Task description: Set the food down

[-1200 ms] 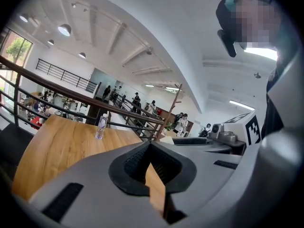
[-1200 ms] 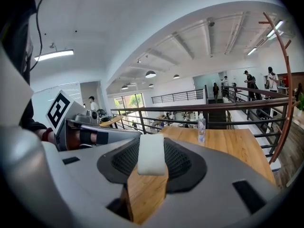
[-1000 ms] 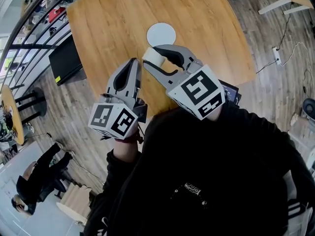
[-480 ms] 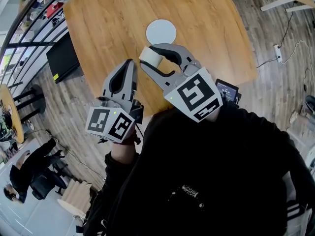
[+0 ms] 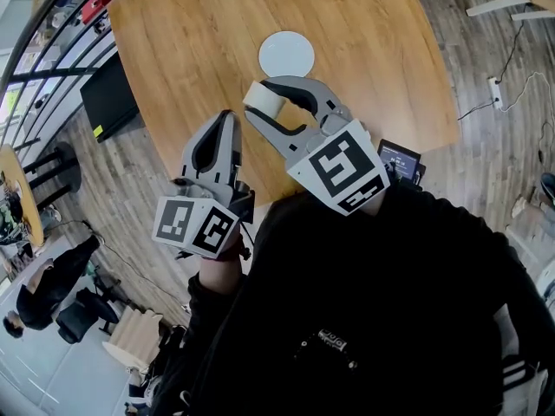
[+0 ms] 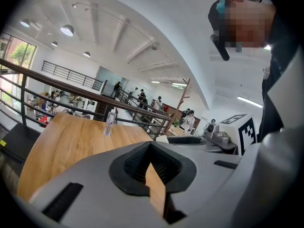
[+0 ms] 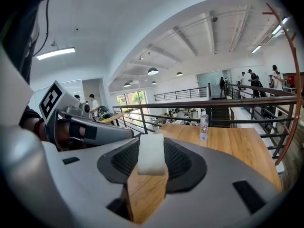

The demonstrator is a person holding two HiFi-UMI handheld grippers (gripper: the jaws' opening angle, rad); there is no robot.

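Your wooden surface [image 5: 199, 50] has rounded corners and a warm, grained top, and it stands on a plank floor [image 5: 486, 146]. A round white plate [image 5: 286, 54] lies flat on the open wood, away from every edge. A clear water bottle [image 7: 204, 125] stands upright near the far edge, well apart from the plate.

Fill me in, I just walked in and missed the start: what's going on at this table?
A person holds a claw in each hand over a wooden table. The right claw grips a pale white block of food, held up just short of a round white plate. The left claw is shut and empty beside it. The food is not set down yet.
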